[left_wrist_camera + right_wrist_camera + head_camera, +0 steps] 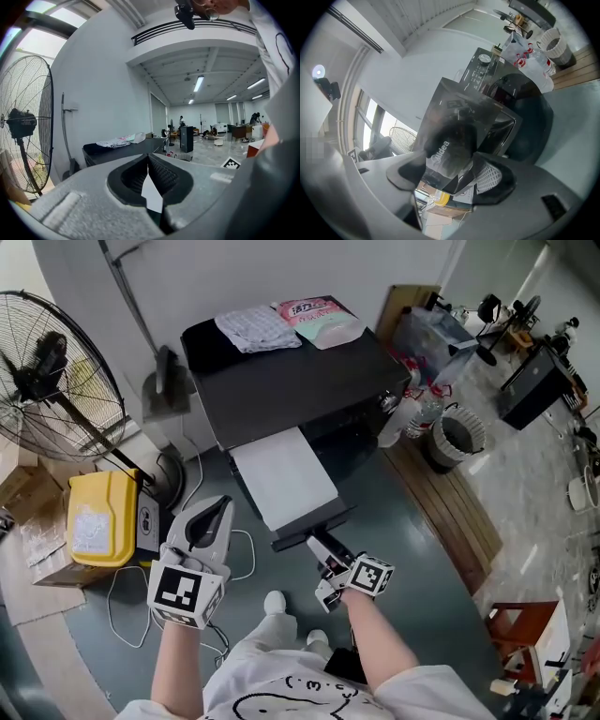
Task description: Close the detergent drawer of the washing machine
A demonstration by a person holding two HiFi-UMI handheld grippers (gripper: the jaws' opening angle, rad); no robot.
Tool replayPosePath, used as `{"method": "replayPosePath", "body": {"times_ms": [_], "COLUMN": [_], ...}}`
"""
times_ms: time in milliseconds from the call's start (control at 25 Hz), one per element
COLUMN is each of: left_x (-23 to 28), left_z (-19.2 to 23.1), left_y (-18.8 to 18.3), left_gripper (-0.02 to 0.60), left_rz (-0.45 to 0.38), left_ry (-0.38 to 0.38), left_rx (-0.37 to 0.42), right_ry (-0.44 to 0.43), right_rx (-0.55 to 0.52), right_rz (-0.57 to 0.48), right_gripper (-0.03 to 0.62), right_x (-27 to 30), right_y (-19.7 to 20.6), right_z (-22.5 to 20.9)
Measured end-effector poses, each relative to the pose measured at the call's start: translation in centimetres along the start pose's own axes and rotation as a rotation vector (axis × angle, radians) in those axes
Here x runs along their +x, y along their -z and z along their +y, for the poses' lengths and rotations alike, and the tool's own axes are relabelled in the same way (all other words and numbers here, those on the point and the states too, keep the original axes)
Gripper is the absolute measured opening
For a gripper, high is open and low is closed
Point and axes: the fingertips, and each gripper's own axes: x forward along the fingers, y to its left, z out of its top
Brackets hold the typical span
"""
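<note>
The black washing machine (291, 381) stands ahead of me with its detergent drawer (281, 474) pulled far out, white inside. The drawer's dark front panel (314, 526) faces me. My right gripper (317, 542) is at that panel's lower edge. In the right gripper view the panel (450, 140), marked Midea, fills the gap of the right gripper (450, 176), whose jaws stand apart on either side of it. My left gripper (217, 507) hangs left of the drawer, away from it, touching nothing. In its own view the left gripper (147, 161) has its pads pressed together and holds nothing.
A folded cloth (258, 327) and a pink detergent bag (319, 320) lie on the machine's top. A big standing fan (47, 381) and a yellow container (98, 517) are at the left. A waste basket (457, 437) and wooden boards (450, 512) are at the right. Cables (127, 601) trail over the floor.
</note>
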Motion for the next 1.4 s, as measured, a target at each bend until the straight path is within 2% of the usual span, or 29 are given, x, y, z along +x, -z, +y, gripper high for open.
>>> {"method": "replayPosePath", "body": {"times_ms": [400,800,1040,1240,1400], "left_x": [1.5,2.0,2.2,2.7,3.0], "left_z": [2.9,4.8,4.8,4.5,4.1], "left_y": [0.1,0.3,0.6,0.8,0.8], "left_gripper": [0.017,0.017,0.017,0.017,0.017], "left_rz": [-0.01,-0.018,-0.016,-0.01,-0.004], "left_ry": [-0.005,0.006,0.003,0.002,-0.009], "left_rx": [-0.018,-0.025,-0.041,-0.049,-0.046], "right_ry": [0.017,0.012,-0.003,0.032,-0.006], "right_rx": [-0.001,-0.002,-0.03,-0.009,-0.018], "right_rz": [0.014,-0.039,-0.041,-0.02,-0.013], "right_gripper": [0.296,0.296,0.298,0.298,0.298], "right_x": [1.9,4.5,4.8,4.9,5.5], "right_y": [0.0,-1.0,-1.8,-1.5,-1.9], "right_z": [-1.0,-0.1,0.5,-0.7,0.0]}}
